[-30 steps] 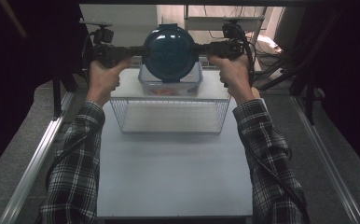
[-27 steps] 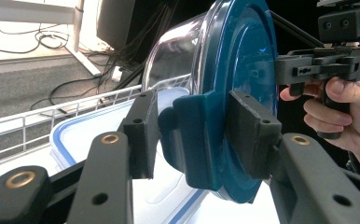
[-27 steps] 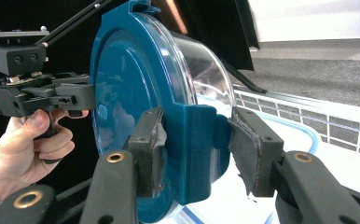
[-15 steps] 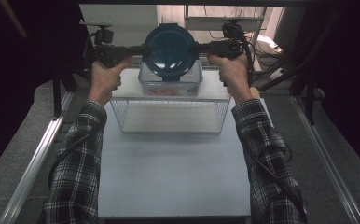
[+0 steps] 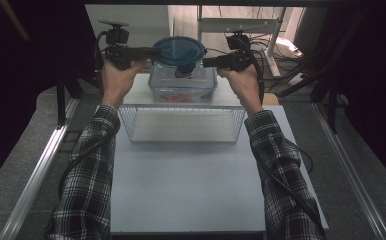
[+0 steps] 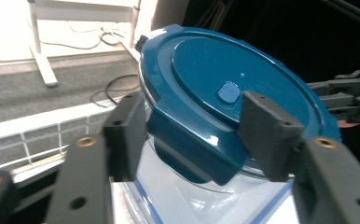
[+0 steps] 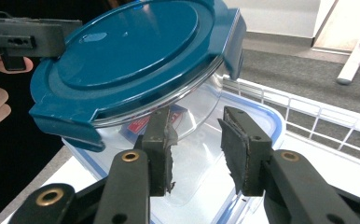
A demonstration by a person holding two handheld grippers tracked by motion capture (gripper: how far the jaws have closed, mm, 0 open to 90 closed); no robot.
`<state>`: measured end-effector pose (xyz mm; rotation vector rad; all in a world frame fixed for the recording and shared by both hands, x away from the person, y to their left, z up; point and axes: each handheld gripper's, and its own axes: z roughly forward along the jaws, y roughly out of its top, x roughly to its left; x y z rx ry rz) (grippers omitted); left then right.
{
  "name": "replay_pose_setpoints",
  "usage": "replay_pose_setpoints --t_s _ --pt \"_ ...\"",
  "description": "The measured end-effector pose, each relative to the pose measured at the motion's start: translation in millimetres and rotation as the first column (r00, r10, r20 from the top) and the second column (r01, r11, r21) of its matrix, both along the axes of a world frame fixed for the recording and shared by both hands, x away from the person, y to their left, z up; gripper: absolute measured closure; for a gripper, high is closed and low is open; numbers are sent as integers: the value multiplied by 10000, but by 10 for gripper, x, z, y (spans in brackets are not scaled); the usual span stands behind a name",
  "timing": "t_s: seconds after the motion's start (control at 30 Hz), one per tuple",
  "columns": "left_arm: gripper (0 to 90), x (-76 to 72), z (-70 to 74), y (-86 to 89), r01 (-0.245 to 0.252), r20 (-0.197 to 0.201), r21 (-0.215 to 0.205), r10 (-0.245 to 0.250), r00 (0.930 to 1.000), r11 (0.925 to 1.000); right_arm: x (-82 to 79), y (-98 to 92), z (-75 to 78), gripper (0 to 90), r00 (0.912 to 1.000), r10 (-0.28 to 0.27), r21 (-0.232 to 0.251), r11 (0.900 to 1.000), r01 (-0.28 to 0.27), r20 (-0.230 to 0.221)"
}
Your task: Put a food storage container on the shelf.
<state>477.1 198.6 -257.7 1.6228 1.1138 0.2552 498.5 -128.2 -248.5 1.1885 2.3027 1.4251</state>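
A round glass bowl with a dark blue clip lid point(image 5: 180, 50) point(image 6: 225, 79) point(image 7: 131, 42) hangs tilted over a clear rectangular box with a blue rim point(image 5: 181, 90) point(image 7: 271, 126). My left gripper point(image 5: 153, 52) point(image 6: 194, 135) comes in from the left. Its jaws have just been opening and flank a lid clip tab closely. My right gripper point(image 5: 192, 68) point(image 7: 194, 144) reaches in under the lid's right side. Its jaws have just been closing, with the bowl's lower glass wall just beyond the pads. I cannot tell whether the bowl rests on the box.
A white wire basket point(image 5: 181, 125) point(image 7: 318, 121) stands on the grey table point(image 5: 181, 190) just in front of the box. Metal rails run along both table sides. Desk legs and cables lie on the floor behind.
The blue lid faced the camera as a near circle and now lies flatter and a little higher. Both hands have stayed about where they were.
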Motion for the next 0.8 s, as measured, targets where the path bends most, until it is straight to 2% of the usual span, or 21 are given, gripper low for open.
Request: replay_pose_setpoints --t_s 0.17,0.3,0.6,0.7,0.8 --pt "456 -12 -24 -3 279 -148 -397 -285 9995 9988 -44 30 -7 645 9995 295 -272 9992 -291 138" --pt "457 -50 -24 -40 404 -126 -444 -410 9991 9982 -102 57 -44 652 9972 753 -336 9966 -751 42" --pt "455 -166 -6 -110 450 -206 -396 -458 9987 9982 -187 -19 -29 649 9969 787 -433 9960 -783 54" --pt "442 -179 6 -124 439 -124 -272 -443 9989 9987 -180 -30 -35 637 9977 674 -391 9970 -669 115" --pt "369 -227 40 -140 298 373 -54 -296 9989 9995 -190 -45 -33 605 9978 599 -314 9978 -591 267"
